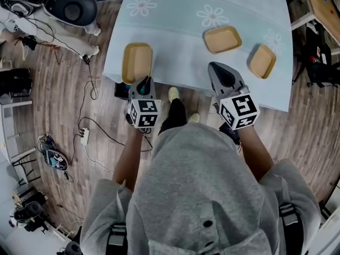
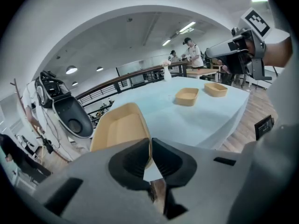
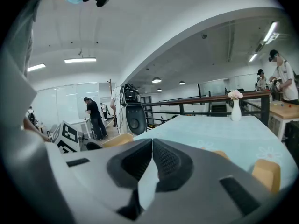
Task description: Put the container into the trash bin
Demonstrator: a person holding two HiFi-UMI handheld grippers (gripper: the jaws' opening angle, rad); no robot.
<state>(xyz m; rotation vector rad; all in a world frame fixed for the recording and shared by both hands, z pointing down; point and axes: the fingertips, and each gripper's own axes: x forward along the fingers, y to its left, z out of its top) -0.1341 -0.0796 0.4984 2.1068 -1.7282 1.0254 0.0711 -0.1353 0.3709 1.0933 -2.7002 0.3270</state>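
While my left gripper (image 1: 143,84) (image 2: 150,149) pinches the near rim of the tan container (image 1: 137,60) (image 2: 119,127), that container sits at the near left edge of the pale blue, flower-printed tablecloth (image 1: 175,47). My right gripper (image 1: 217,70) (image 3: 152,147) has its jaws pressed together on nothing. The only print I can make out is the black-and-white square markers on the left cube (image 1: 144,113) and right cube (image 1: 240,109). Two more tan trays (image 1: 222,39) lie farther right.

We see a pale daisy-print cloth (image 1: 175,31); a white vase (image 3: 236,110) stands on it; a power strip (image 1: 84,137) lies on the wood floor (image 1: 53,108).
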